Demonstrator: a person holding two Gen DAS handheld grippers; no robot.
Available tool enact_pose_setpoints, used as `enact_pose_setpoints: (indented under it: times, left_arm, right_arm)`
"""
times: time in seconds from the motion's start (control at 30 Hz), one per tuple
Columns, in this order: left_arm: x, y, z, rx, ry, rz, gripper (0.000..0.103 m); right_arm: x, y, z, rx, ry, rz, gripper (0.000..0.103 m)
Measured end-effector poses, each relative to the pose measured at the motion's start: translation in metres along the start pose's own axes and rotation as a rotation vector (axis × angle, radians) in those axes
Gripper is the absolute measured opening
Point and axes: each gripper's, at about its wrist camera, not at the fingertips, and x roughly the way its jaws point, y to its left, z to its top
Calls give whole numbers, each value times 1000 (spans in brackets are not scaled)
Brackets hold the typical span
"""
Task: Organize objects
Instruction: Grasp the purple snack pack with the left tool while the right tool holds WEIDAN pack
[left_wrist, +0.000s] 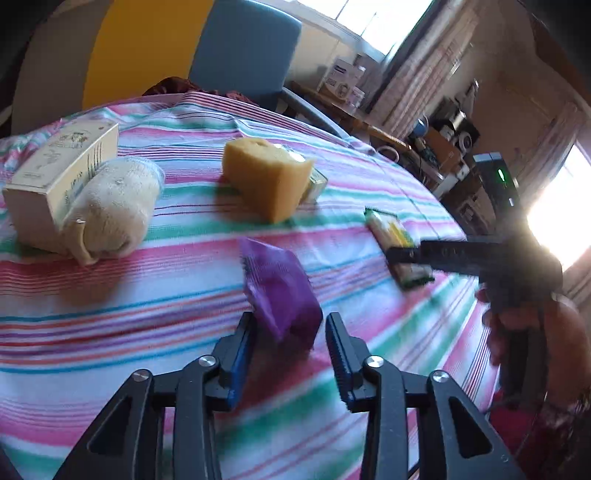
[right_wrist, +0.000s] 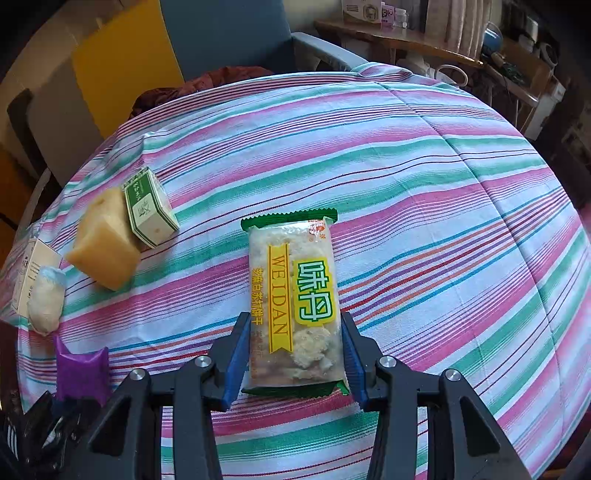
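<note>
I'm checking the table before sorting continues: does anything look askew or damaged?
The yellow sponge leans tilted against the small green box. Crackers inside the snack packet look crumbled near the right gripper.

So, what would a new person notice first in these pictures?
Probably the green cracker packet, lying between the fingers of the right claw on the striped cloth. Next, the purple packet just ahead of the open left claw, and the yellow sponge behind it.
</note>
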Motion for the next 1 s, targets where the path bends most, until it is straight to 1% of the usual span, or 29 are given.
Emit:
enact_pose_setpoints:
  times: [0.07, 0.13, 0.2, 0.37, 0.43, 0.47, 0.5, 0.53, 0.6, 0.7, 0.83, 0.9, 1.0]
  left_arm:
    - [0, -5, 2, 28, 1, 23, 48]
    - [3, -6, 6, 32, 7, 47, 51]
    - [5, -4, 10, 15, 2, 73, 60]
    - [20, 5, 29, -34, 12, 55, 61]
    - [21, 14, 33, -85, -13, 21, 58]
    - [21, 17, 32, -98, -25, 10, 47]
    - [23, 19, 30, -87, -27, 19, 39]
    - [22, 20, 27, -72, -36, 9, 38]
    - [19, 23, 23, -79, -47, -20, 38]
    - [10, 28, 14, -85, -68, -14, 38]
    - [-4, 31, 3, -79, -83, -12, 38]
    - [-13, 36, -4, -98, -96, -12, 38]
    - [-27, 45, -15, -127, -109, -14, 38]
  right_arm:
    - [0, -1, 0, 4, -1, 3, 47]
    - [0, -3, -1, 6, -2, 6, 47]
    - [-1, -3, -1, 6, -4, 5, 48]
    - [-1, -2, -2, 0, -3, 3, 49]
    - [-1, -2, -3, -1, -3, 2, 49]
    - [-1, -2, -3, 0, -3, 2, 49]
    - [-1, -2, -3, 0, -4, 2, 49]
    - [-1, -2, -3, 1, -4, 2, 49]
    - [0, -1, -2, -1, -8, -5, 47]
    - [-1, 0, -1, 1, -21, -3, 46]
    - [-7, 4, 0, 7, -52, 57, 46]
    - [-9, 9, 0, -10, -65, 73, 46]
    - [-11, 16, -2, -28, -74, 134, 46]
